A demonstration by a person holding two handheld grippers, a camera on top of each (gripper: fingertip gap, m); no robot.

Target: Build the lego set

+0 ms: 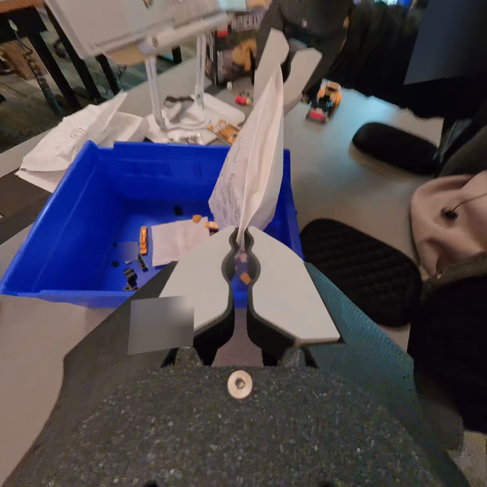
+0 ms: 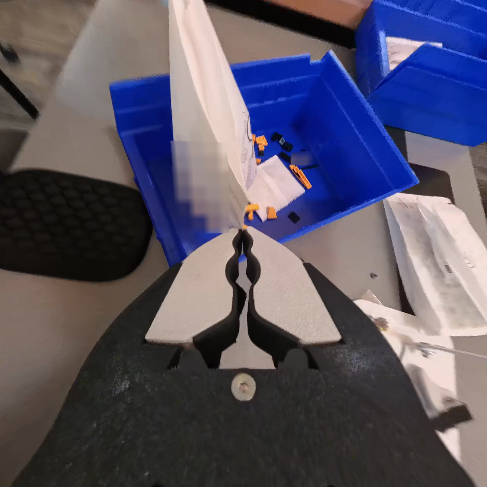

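Both claws, left (image 1: 241, 232) and right (image 2: 242, 231), pinch one white paper bag (image 1: 253, 168) mid-frame above the blue bin (image 1: 79, 205) of bricks (image 2: 300, 176).

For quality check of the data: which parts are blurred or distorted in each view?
Left wrist view: the white paper bag is fairly sharp, the grey stand behind smears, edges bend. Right wrist view: the bag and the blue plastic bin are motion-blurred, the shut right gripper is sharp.

The grey tabletop (image 1: 329, 168) carries a blue bin (image 1: 79, 210) and two black pads (image 1: 361, 271). Crumpled white paper bags (image 2: 434, 263) lie beside the bin. A small orange toy car (image 1: 325, 104) stands farther off.
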